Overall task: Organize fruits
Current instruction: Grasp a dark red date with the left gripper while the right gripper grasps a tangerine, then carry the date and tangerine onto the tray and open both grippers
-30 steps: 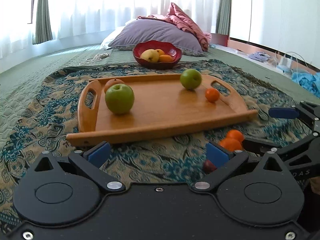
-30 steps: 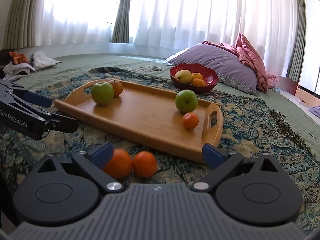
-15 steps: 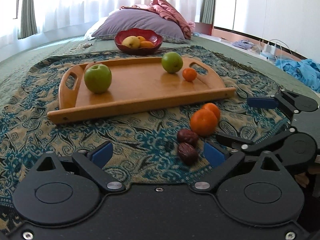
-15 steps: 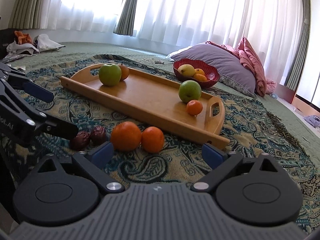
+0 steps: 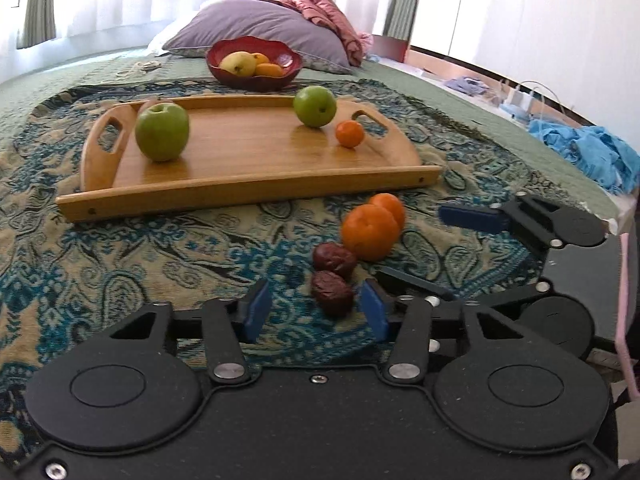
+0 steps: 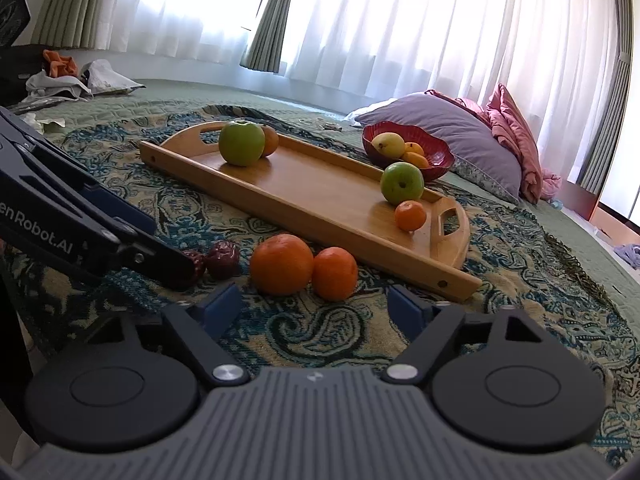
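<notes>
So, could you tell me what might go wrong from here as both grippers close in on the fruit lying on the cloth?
1. The left gripper has just been closing around the near date, which sits against its right pad, off centre; it could squirt sideways into the second date.
2. The right gripper, also closing, faces two touching oranges; gripping one may roll the other away.
3. The two grippers work close together and could collide.

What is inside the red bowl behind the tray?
The red bowl holds a yellow mango-like fruit and at least two small oranges. Its wall hides anything lying lower down.
</notes>
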`<state>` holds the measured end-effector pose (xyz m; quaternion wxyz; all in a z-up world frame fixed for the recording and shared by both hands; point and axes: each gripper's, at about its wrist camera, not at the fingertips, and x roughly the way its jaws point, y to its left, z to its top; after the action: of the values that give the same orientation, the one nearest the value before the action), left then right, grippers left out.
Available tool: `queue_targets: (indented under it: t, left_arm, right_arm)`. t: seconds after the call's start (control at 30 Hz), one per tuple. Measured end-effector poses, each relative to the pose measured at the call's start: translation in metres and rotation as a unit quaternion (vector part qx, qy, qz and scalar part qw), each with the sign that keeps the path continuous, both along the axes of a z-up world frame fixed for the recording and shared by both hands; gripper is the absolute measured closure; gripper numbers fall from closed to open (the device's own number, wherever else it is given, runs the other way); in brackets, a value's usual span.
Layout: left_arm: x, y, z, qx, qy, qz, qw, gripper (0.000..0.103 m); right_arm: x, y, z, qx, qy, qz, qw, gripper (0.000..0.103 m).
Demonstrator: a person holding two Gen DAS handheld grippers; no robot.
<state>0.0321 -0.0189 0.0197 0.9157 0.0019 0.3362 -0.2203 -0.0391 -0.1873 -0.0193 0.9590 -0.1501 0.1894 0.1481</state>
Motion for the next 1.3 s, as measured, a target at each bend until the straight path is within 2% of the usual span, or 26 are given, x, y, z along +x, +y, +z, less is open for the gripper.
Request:
queue_targets:
  t: [0.17, 0.3, 0.47, 0.67, 1.2, 1.3]
  left_arm:
    - [0.0, -0.007, -0.001, -0.009, 0.002, -0.01, 0.9999, 0.077]
    - [0.001, -0.008, -0.003, -0.008, 0.0, -0.005, 1.0, 0.082]
    - [0.002, -0.005, 0.0, 0.003, -0.018, 0.002, 0.9998, 0.082]
    - [0.006, 0.003, 0.005, 0.013, -0.036, 0.021, 0.999, 0.082]
    - [0.019, 0.016, 0.007, 0.012, -0.042, 0.054, 0.9976, 0.082]
    - [0.021, 0.017, 0.008, 0.009, -0.042, 0.059, 0.9973, 0.082]
  right_arm:
    - [-0.001, 0.001, 0.0, 0.008, 0.002, 0.003, 1.0, 0.029]
    - [-0.002, 0.004, -0.001, 0.008, -0.003, 0.009, 1.0, 0.034]
    - [-0.002, 0.009, 0.0, 0.005, -0.007, 0.017, 1.0, 0.037]
    - [0.004, 0.016, 0.0, 0.005, -0.009, 0.012, 1.0, 0.046]
    - [0.021, 0.038, 0.003, -0.034, -0.021, 0.01, 0.999, 0.043]
    - [0.025, 0.043, 0.003, -0.045, -0.022, 0.011, 0.999, 0.058]
